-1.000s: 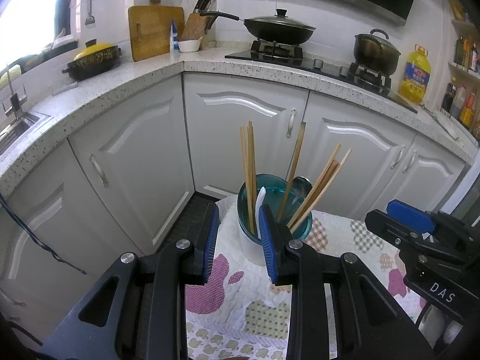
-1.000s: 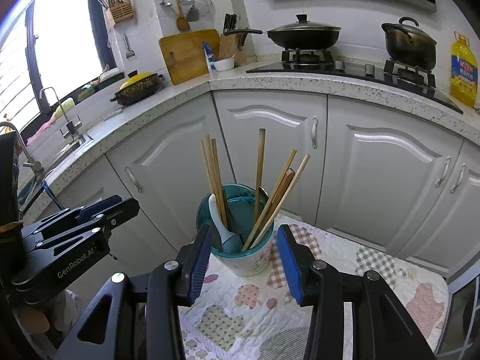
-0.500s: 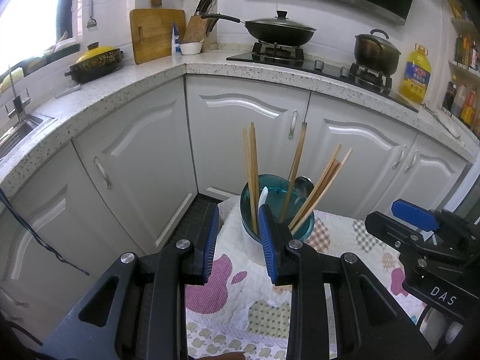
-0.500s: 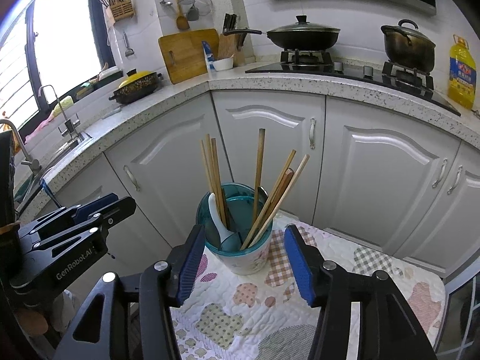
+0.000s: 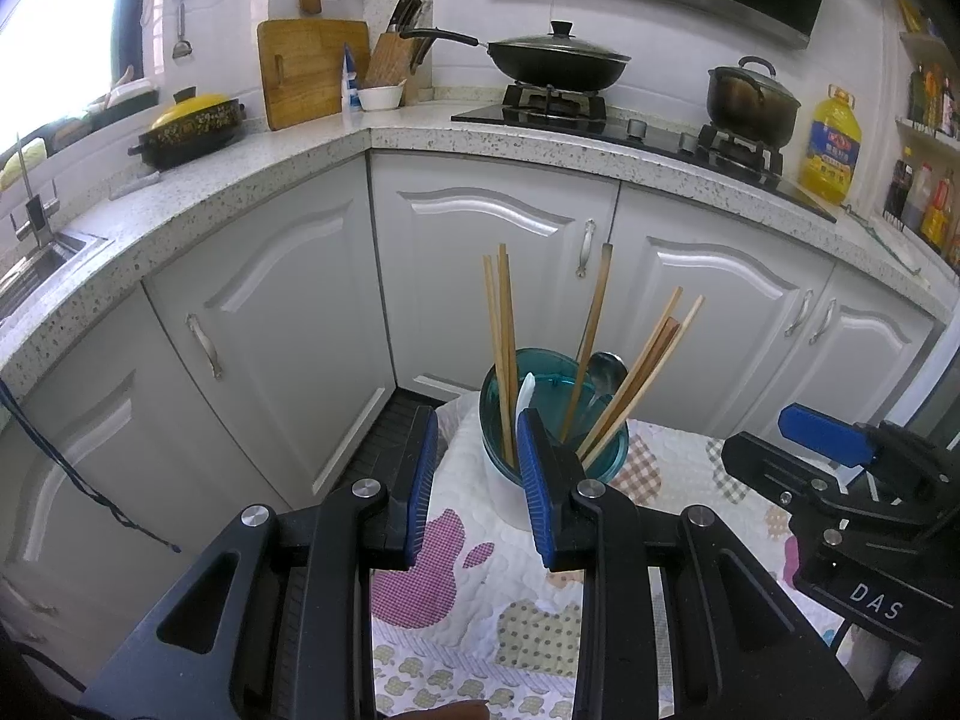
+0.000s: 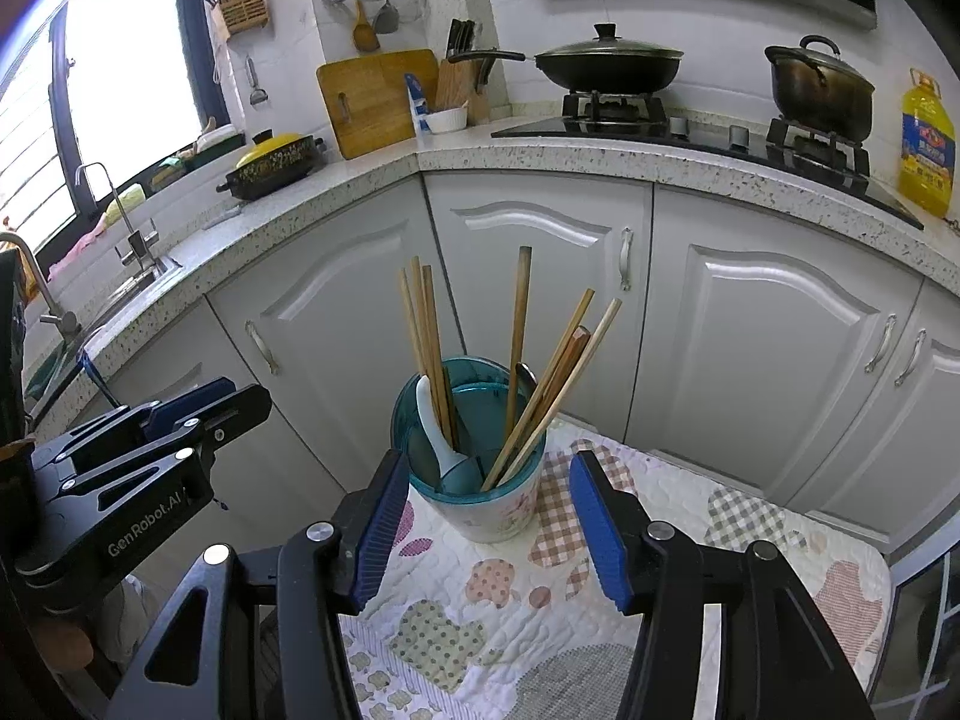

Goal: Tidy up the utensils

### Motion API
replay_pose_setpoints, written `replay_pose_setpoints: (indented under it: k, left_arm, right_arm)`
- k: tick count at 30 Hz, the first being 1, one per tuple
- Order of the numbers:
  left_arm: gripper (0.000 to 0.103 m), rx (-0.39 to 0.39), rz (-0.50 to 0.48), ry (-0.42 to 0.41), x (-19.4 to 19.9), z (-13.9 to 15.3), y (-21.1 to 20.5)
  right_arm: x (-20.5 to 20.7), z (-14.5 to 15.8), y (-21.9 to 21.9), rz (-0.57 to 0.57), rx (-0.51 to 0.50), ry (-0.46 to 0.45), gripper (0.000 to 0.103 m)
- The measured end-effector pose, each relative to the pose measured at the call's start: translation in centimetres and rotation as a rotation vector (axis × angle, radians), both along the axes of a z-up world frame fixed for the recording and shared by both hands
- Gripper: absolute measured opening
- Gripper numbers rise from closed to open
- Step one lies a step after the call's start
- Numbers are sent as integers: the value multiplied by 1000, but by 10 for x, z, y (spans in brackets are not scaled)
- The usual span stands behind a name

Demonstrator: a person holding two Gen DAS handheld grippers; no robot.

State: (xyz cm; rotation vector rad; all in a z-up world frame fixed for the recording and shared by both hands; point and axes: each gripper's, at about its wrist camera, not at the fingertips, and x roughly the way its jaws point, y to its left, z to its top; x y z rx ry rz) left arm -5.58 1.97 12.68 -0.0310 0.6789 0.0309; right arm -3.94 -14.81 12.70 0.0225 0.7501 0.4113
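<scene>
Nearest, the right gripper (image 6: 489,519) has just been spreading its jaws, nothing between them; the left gripper (image 5: 474,480) hangs released and empty; this looks like the close of a placing step, and any next move calls for backing away without knocking the sticks; beyond, the teal-rimmed utensil cup (image 6: 474,468) stands upright on the patchwork cloth (image 6: 750,546), holding fanned wooden chopsticks (image 6: 519,330), a pale blue spoon (image 6: 435,432) and a metal spoon (image 5: 605,369).

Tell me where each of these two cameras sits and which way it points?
Left wrist: rides the left tool, looking down along its blue fingers at the utensil cup on the quilted cloth; right tool shows at right.
Right wrist: rides the right tool, facing the same cup from its other side; left tool shows at left.
Shared: cup, chopsticks, cabinets, stove.
</scene>
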Motion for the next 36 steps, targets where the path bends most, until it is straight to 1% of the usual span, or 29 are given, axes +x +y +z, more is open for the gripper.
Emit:
replay_pose_setpoints:
  k: [6,17,36]
  left_arm:
    - [26,12,-5,-10,-1,1,-2]
    - [26,11,-5,-11,-1,1,-2]
    - [26,2,-18,3,0,-1,-9]
  right_arm:
    - [0,0,0,0,-2,2,54]
    - [0,0,-1,1,-4,7,54]
    - [2,-2,2,6,-13,15,55]
